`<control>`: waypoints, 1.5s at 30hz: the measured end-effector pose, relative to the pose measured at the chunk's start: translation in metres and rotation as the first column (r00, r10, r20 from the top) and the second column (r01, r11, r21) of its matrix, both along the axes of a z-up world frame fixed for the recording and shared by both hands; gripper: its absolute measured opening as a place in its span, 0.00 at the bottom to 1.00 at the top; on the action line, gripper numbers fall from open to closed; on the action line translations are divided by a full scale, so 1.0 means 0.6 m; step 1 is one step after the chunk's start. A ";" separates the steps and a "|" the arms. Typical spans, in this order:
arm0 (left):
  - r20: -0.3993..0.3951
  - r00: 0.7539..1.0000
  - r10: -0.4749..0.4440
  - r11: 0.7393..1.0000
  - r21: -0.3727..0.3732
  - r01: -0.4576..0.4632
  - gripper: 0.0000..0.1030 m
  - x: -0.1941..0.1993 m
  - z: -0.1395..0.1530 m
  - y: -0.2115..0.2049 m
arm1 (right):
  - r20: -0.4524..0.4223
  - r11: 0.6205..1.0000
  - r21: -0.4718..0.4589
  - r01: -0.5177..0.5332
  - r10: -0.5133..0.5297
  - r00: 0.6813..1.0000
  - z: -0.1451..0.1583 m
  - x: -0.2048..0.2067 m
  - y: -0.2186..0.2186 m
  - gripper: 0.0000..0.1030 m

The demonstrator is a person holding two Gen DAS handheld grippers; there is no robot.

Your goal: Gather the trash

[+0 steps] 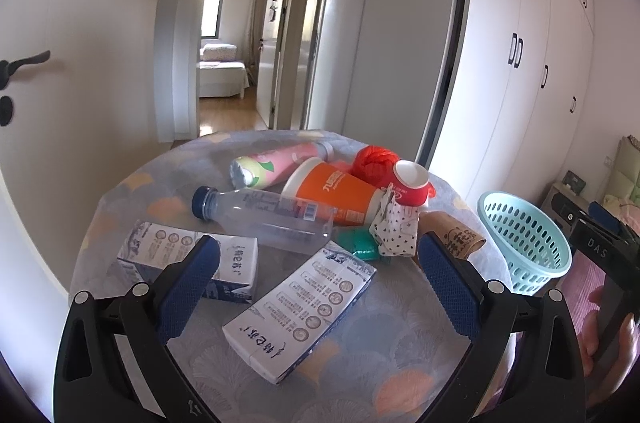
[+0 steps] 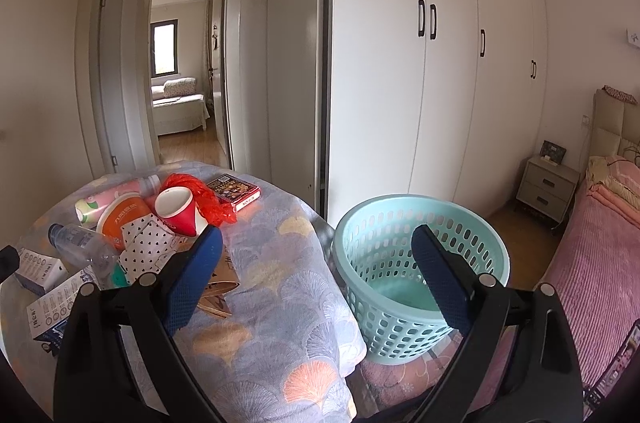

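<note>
Trash lies on a round table [image 1: 400, 335] with a patterned cloth: two white milk cartons [image 1: 304, 311] [image 1: 188, 259], a clear plastic bottle [image 1: 264, 215], an orange cup [image 1: 336, 195], a red paper cup [image 1: 410, 183], a pink bottle [image 1: 276, 163], a red plastic bag [image 1: 374, 159], a dotted paper wad [image 1: 394, 231], a green wrapper [image 1: 360, 247] and a brown paper sleeve [image 1: 456, 239]. A light blue basket [image 2: 420, 271] stands right of the table. My left gripper [image 1: 316, 255] is open above the cartons. My right gripper [image 2: 316, 243] is open and empty between table and basket.
A small book [image 2: 234, 189] lies at the table's far edge. White wardrobe doors [image 2: 440, 63] stand behind the basket. A pink bed [image 2: 592, 263] and a nightstand [image 2: 548, 187] are at the right. A doorway [image 1: 236, 35] opens beyond the table.
</note>
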State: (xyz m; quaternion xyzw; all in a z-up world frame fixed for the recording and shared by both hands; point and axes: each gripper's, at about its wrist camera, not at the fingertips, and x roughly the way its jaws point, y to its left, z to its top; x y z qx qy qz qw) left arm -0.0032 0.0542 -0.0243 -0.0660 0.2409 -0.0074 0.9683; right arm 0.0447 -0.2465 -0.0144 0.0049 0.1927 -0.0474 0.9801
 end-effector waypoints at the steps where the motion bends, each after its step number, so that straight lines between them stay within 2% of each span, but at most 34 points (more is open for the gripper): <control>1: 0.001 1.000 -0.001 1.000 -0.002 0.001 0.93 0.000 0.001 0.001 | 0.000 1.000 -0.001 0.000 0.000 1.000 0.000 0.000 0.000 0.88; 7: 0.002 1.000 0.002 0.999 0.035 -0.002 0.93 -0.007 0.002 0.011 | 0.007 1.000 -0.004 -0.004 0.004 1.000 -0.001 -0.002 0.002 0.88; 9: -0.006 1.000 -0.002 0.999 0.050 0.002 0.93 -0.011 0.002 0.023 | 0.007 1.000 -0.010 -0.004 0.004 1.000 -0.001 -0.002 0.005 0.85; 13: -0.063 0.997 -0.044 0.997 0.064 0.048 0.93 -0.020 -0.011 0.053 | -0.008 1.000 -0.008 -0.030 0.030 1.000 -0.005 0.003 0.012 0.76; 15: -0.100 0.993 -0.067 0.996 0.055 0.073 0.93 -0.017 -0.022 0.062 | -0.029 0.998 -0.012 -0.067 0.066 0.997 -0.008 0.009 0.024 0.68; 16: -0.116 0.990 -0.075 0.995 0.050 0.081 0.93 -0.016 -0.028 0.066 | -0.040 0.996 -0.015 -0.088 0.087 0.995 -0.010 0.013 0.031 0.61; 17: -0.124 0.989 -0.083 0.995 0.044 0.089 0.93 -0.014 -0.033 0.068 | -0.048 0.994 -0.018 -0.107 0.106 0.993 -0.012 0.015 0.037 0.59; 22: -0.208 0.971 -0.119 0.993 -0.010 0.120 0.92 0.019 -0.073 0.074 | -0.086 0.977 0.009 -0.211 0.211 0.974 -0.032 0.027 0.066 0.59; 24: -0.237 0.964 -0.120 0.993 -0.004 0.122 0.90 0.033 -0.085 0.069 | -0.111 0.970 0.033 -0.241 0.243 0.964 -0.046 0.037 0.071 0.59; 27: -0.284 0.950 -0.131 0.991 -0.021 0.130 0.90 0.053 -0.099 0.059 | -0.166 0.952 0.093 -0.291 0.303 0.938 -0.069 0.061 0.076 0.60; 30: -0.301 0.939 -0.164 0.986 -0.058 0.153 0.90 0.060 -0.107 0.050 | -0.213 0.943 0.114 -0.313 0.331 0.919 -0.087 0.083 0.086 0.60; 33: -0.334 0.921 -0.199 0.980 -0.052 0.193 0.78 0.055 -0.113 0.027 | -0.227 0.938 0.118 -0.326 0.345 0.911 -0.094 0.096 0.095 0.62; 35: -0.352 0.900 -0.257 0.966 -0.063 0.251 0.78 0.047 -0.108 0.008 | -0.235 0.937 0.111 -0.331 0.348 0.908 -0.096 0.101 0.097 0.65; 37: -0.348 0.902 -0.257 0.964 -0.023 0.266 0.80 0.042 -0.100 -0.009 | -0.247 0.935 0.100 -0.339 0.354 0.902 -0.100 0.110 0.100 0.66; 41: -0.373 0.908 -0.194 0.970 0.068 0.235 0.80 0.063 -0.106 -0.032 | -0.288 0.926 0.102 -0.363 0.377 0.880 -0.111 0.134 0.109 0.68; 45: -0.409 0.906 -0.111 0.972 0.143 0.184 0.68 0.093 -0.124 -0.043 | -0.331 0.924 0.122 -0.363 0.383 0.863 -0.126 0.158 0.116 0.68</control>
